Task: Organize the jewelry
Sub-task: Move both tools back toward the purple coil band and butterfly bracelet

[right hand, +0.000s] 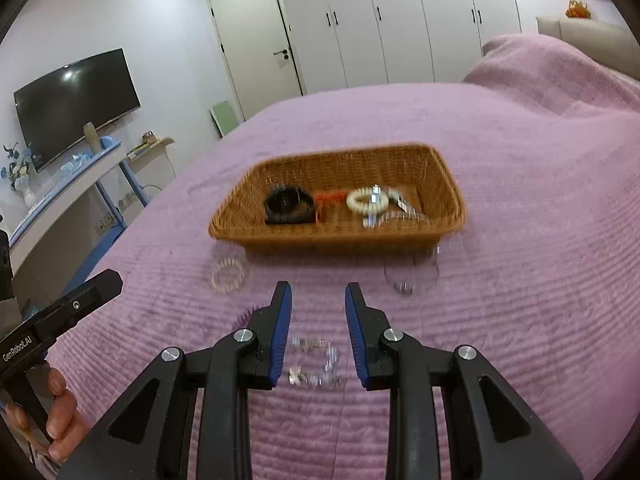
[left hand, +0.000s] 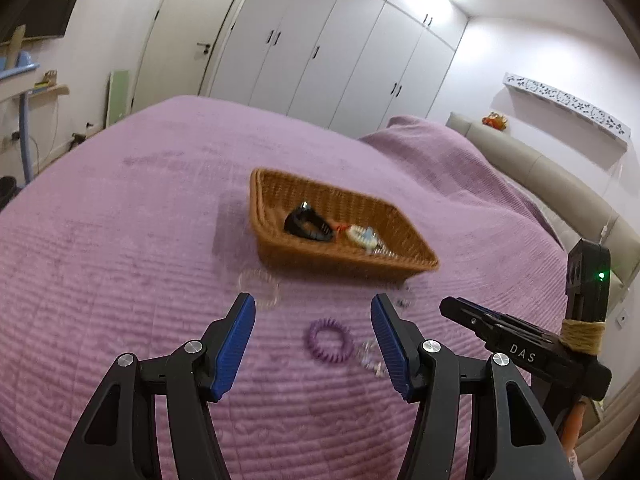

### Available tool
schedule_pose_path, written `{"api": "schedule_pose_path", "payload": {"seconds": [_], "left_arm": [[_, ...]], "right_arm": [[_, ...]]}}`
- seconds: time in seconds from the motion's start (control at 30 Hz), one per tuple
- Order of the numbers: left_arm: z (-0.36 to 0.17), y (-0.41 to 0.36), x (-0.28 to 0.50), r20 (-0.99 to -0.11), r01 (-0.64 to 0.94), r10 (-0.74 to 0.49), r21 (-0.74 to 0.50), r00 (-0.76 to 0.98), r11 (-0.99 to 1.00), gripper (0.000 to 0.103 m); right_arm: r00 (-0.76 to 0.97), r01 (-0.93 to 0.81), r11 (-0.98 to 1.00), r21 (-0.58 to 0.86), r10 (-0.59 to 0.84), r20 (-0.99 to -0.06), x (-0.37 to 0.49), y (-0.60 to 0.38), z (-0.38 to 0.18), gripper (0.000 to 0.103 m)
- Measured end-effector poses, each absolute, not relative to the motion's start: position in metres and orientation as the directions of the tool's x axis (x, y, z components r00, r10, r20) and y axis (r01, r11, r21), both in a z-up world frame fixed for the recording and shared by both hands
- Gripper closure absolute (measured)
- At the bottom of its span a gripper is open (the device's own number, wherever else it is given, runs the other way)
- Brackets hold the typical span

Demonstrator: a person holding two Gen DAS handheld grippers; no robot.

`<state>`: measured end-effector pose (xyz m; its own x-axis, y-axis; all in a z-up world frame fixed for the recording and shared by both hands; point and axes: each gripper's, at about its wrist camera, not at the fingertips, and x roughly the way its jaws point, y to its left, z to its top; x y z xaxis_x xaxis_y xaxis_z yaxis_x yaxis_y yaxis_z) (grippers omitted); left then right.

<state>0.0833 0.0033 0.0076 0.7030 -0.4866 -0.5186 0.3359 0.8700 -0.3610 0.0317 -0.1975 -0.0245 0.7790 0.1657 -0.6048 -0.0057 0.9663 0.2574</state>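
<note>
Left tongs [left hand: 313, 314]: I see them spread wide and holding nothing, above the bed.
Right tongs [right hand: 318, 302]: parted, holding nothing; I see them over a clear beaded bracelet [right hand: 316, 362].
Bed: mauve quilted bedspread [right hand: 520, 208] carries everything.
Basket: brown rectangular wicker basket [right hand: 340, 240] mid-bed; I note a black band [right hand: 288, 210], an orange piece [right hand: 330, 198], a cream beaded bracelet [right hand: 366, 200] and a silvery chain [right hand: 400, 216] inside.
Loose items: purple spiral hair tie [left hand: 328, 339] between the left blue pads [left hand: 234, 350], on the cover; clear coil hair tie [right hand: 228, 276] near the basket's front left; another clear ring [right hand: 410, 278] at its front right, blurred.
</note>
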Motion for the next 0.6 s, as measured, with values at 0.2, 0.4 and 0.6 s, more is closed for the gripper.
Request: {"api": "schedule_pose_path", "payload": {"seconds": [0.2, 0.4, 0.6], "left_arm": [[-0.012, -0.004, 0.082, -0.560, 0.326, -0.470, -0.342, 0.682, 0.881, 0.041], [-0.026, -0.013, 0.089, -0.586, 0.301, -0.451, -0.340, 0.673, 0.891, 0.041], [-0.037, -0.026, 0.097, -0.625, 0.293, -0.430, -0.315, 0.652, 0.903, 0.041]], "right_arm": [[0.755, 0.002, 0.968, 0.252, 0.164, -0.635, 0.029, -0.195, -0.048, 0.073], [0.729, 0.002, 0.963, 0.271, 0.184, -0.659, 0.037, -0.198, -0.066, 0.073], [0.716, -0.002, 0.966, 0.260, 0.182, -0.674, 0.044, -0.191, -0.076, 0.073]]}}
